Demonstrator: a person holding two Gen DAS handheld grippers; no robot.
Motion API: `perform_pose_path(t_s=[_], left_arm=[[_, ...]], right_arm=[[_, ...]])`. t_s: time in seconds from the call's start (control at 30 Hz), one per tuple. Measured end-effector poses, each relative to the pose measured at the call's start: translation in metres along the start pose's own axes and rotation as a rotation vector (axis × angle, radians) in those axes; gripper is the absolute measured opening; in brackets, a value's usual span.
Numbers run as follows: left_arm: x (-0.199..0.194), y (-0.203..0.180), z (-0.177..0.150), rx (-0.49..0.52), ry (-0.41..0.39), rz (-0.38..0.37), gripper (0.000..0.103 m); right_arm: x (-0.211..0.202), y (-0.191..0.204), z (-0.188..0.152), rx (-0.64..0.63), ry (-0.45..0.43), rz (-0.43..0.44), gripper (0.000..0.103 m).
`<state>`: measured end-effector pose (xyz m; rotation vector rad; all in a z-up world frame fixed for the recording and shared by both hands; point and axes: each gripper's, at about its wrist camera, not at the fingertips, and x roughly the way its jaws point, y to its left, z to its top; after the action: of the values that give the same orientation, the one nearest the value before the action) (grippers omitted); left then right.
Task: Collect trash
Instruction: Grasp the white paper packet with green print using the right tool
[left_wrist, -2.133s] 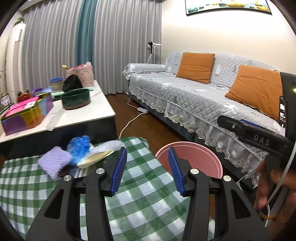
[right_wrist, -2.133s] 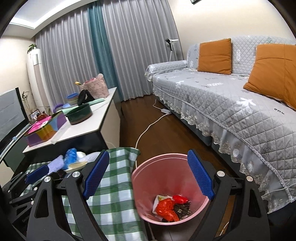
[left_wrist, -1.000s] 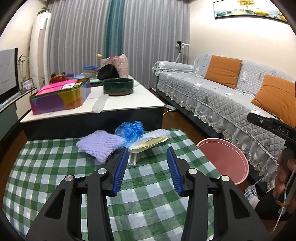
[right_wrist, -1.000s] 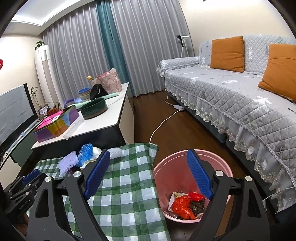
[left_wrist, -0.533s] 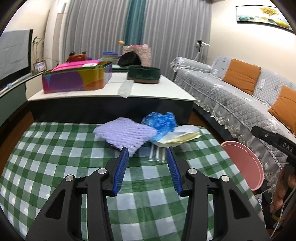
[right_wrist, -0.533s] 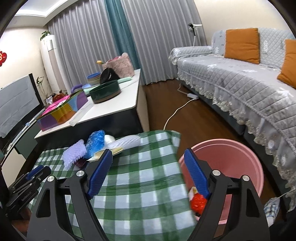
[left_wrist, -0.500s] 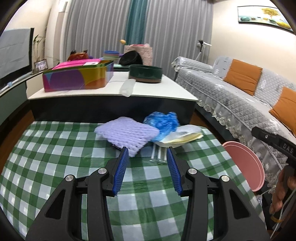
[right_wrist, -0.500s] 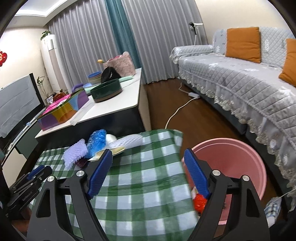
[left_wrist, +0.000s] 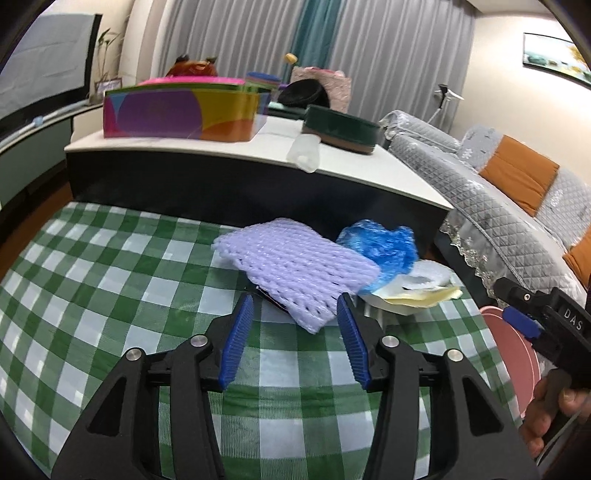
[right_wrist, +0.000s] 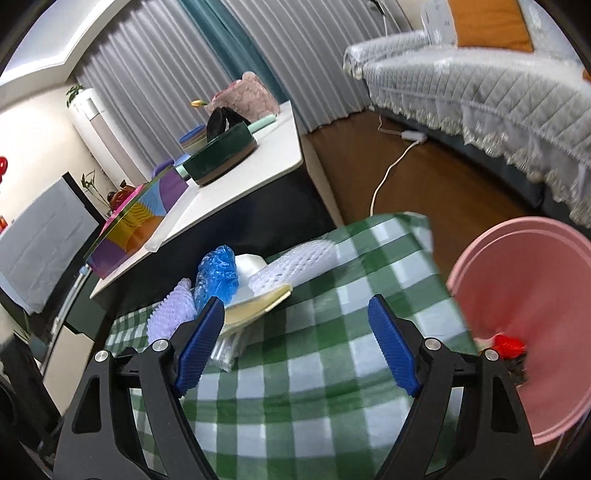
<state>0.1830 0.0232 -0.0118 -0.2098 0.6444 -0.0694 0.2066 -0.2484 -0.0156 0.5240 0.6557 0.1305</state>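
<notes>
A trash pile lies on the green checked tablecloth: a lilac foam net, a crumpled blue plastic bag, a white foam net and yellowish paper. My left gripper is open and empty, its tips just short of the lilac net's near corner. My right gripper is open and empty above the cloth, right of the pile. A pink bin stands off the table's right edge with red trash inside.
A white coffee table behind holds a colourful box and a dark green bowl. A grey sofa with orange cushions runs along the right. A white cable lies on the wood floor.
My left gripper has moved forward and down to the lilac foam net. My right gripper has swung left from over the pink bin toward the pile. Both stay open.
</notes>
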Motion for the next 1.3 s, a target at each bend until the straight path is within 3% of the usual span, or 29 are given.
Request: perform_pose_path(t_s=[0.13,0.2,0.33,0.4,0.47,0.53,0.57,0.63,0.67,0.7,0.87,1.3], left_arm=[[0.011,0.002,0.006,-0.031,0.008,-0.004,0.053],[0.017,0.001,0.008,-0.04,0.015,-0.005,0.06],[0.036,0.0,0.01,-0.06,0.063,-0.002,0.06],[0.043,0.001,0.009,-0.071,0.09,0.007,0.06],[0.048,0.001,0.007,-0.086,0.103,-0.008,0.059],[0.049,0.002,0.005,-0.095,0.113,-0.014,0.045],[0.05,0.002,0.005,-0.096,0.122,-0.017,0.032],[0.047,0.002,0.004,-0.093,0.131,-0.018,0.019],[0.046,0.003,0.003,-0.091,0.132,-0.02,0.006],[0.042,0.003,0.004,-0.089,0.129,-0.021,0.003],[0.017,0.001,0.006,-0.074,0.102,-0.023,0.0],[-0.047,-0.016,-0.003,0.029,0.067,-0.025,0.0]], right_arm=[[0.022,0.0,0.009,0.051,0.017,0.026,0.08],[0.037,0.0,0.013,0.085,0.043,0.044,0.08],[0.06,0.001,0.013,0.138,0.108,0.066,0.079],[0.068,0.002,0.008,0.137,0.138,0.069,0.07],[0.072,0.002,0.004,0.137,0.161,0.08,0.056],[0.072,0.0,0.0,0.145,0.178,0.094,0.041],[0.071,-0.001,-0.002,0.148,0.183,0.097,0.033],[0.068,-0.002,-0.005,0.156,0.192,0.11,0.023],[0.066,-0.003,-0.005,0.159,0.194,0.115,0.019],[0.063,-0.003,-0.006,0.165,0.195,0.123,0.017],[0.033,0.01,-0.007,0.13,0.168,0.158,0.007],[-0.043,0.022,-0.021,-0.031,0.096,0.118,0.006]])
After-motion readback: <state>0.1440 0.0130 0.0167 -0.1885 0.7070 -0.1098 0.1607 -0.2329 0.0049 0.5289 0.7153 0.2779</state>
